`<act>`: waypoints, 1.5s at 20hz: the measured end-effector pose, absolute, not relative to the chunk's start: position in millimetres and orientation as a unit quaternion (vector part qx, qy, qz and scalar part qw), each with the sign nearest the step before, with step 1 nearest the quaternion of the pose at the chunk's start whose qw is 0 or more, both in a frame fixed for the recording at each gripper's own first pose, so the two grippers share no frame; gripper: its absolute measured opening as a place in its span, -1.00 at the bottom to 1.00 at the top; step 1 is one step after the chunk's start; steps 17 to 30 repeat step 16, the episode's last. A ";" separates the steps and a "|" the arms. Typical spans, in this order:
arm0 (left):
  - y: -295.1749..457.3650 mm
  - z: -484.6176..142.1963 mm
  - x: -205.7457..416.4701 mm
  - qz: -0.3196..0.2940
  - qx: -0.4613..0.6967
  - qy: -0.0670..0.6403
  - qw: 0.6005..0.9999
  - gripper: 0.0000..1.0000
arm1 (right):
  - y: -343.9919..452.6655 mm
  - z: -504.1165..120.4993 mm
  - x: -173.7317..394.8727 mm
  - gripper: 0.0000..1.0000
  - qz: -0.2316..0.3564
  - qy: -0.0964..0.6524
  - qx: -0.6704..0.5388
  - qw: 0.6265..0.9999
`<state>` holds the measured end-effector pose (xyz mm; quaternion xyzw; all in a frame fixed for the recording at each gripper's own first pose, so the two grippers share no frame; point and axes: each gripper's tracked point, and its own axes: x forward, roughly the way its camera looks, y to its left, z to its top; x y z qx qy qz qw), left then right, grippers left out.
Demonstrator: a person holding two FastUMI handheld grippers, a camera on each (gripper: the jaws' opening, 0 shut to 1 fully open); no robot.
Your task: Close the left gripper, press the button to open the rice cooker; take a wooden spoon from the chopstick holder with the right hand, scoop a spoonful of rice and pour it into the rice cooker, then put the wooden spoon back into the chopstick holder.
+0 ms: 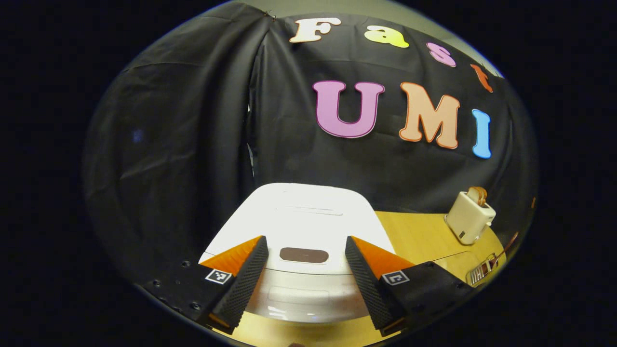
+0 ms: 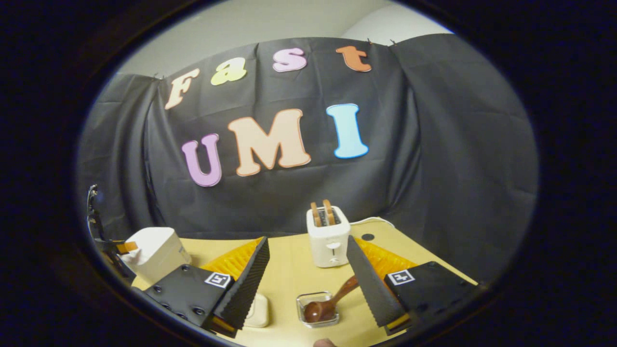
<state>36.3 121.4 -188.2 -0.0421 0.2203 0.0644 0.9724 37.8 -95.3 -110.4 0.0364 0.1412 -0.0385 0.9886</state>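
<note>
The white rice cooker (image 1: 308, 217) stands right ahead of my left gripper (image 1: 303, 284), lid down, with its dark oval button (image 1: 303, 255) showing between the open fingers. The fingers sit on either side of the cooker's front and hold nothing. In the right gripper view the cooker (image 2: 154, 250) is at the far left, with the left gripper (image 2: 113, 248) beside it. The wooden spoon (image 2: 328, 301) rests with its bowl in a small clear dish (image 2: 306, 320), its handle slanting up toward the right finger. My right gripper (image 2: 308, 289) is open just above the dish.
A white toaster (image 2: 328, 236) with two slices in it stands at the back of the yellow table (image 2: 289, 270); it is also at the right (image 1: 468, 217). A cream block (image 2: 259, 311) lies half hidden behind my right gripper's left finger. A small slatted metal piece (image 1: 479, 274) sits at the table's right edge.
</note>
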 end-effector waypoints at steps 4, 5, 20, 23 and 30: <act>75.9 -116.0 21.0 0.035 0.011 0.128 0.991 0.90 | -39.4 -98.0 33.3 0.98 0.009 0.129 0.039 0.991; 61.7 -102.1 15.4 0.024 0.017 0.113 0.993 0.89 | -23.9 -94.7 32.2 0.98 0.021 0.124 0.043 0.991; -2.9 -49.6 -18.5 -0.017 0.036 0.054 0.998 0.92 | 54.8 -69.9 19.7 0.97 0.096 0.095 0.039 0.990; -2.9 -49.6 -18.5 -0.017 0.036 0.054 0.998 0.92 | 54.8 -69.9 19.7 0.97 0.096 0.095 0.039 0.990; -2.9 -49.6 -18.5 -0.017 0.036 0.054 0.998 0.92 | 54.8 -69.9 19.7 0.97 0.096 0.095 0.039 0.990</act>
